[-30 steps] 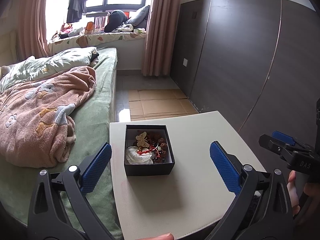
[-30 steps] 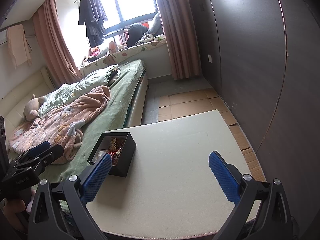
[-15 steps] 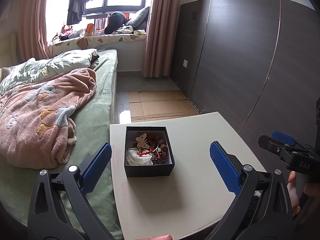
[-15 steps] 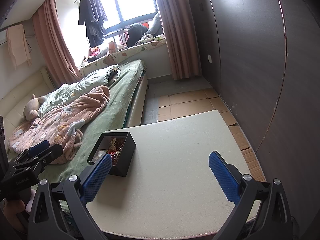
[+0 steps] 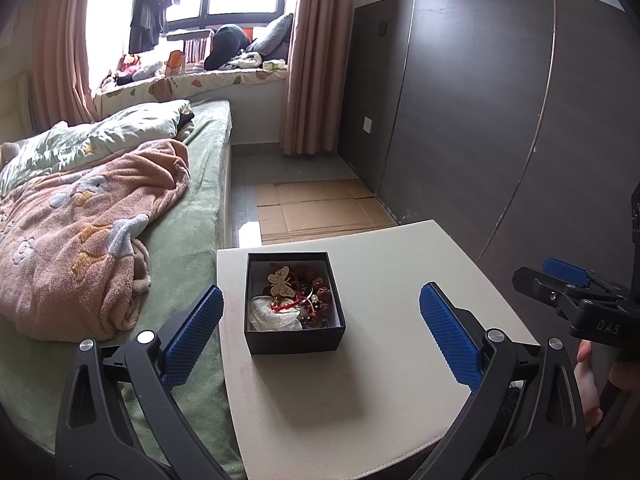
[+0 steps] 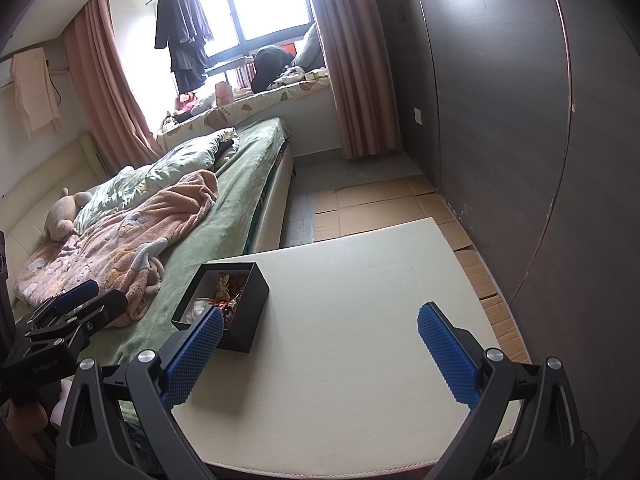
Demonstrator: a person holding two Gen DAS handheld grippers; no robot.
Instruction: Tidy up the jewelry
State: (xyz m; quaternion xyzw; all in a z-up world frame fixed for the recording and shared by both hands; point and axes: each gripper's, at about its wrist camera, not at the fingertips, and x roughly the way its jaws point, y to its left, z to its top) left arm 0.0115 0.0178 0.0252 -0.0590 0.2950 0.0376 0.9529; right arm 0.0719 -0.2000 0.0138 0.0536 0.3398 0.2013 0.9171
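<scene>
Over the last second little changes: the left gripper (image 5: pixel 320 336) drifts slightly while framing the open black jewelry box (image 5: pixel 294 304) near the white table's (image 5: pixel 400 272) bed-side edge, pieces heaped inside, and the right gripper (image 6: pixel 320 344) hovers alongside, both jaws spread wide and empty, so either sorting stage fits.

Box (image 5: pixel 294 338) looks like matt black card, the bench (image 5: pixel 400 280) is smooth off-white with a leathery sheen, blanket (image 5: pixel 80 232) is fuzzy pink fleece, and the floor has plain cardboard (image 5: pixel 320 212).
</scene>
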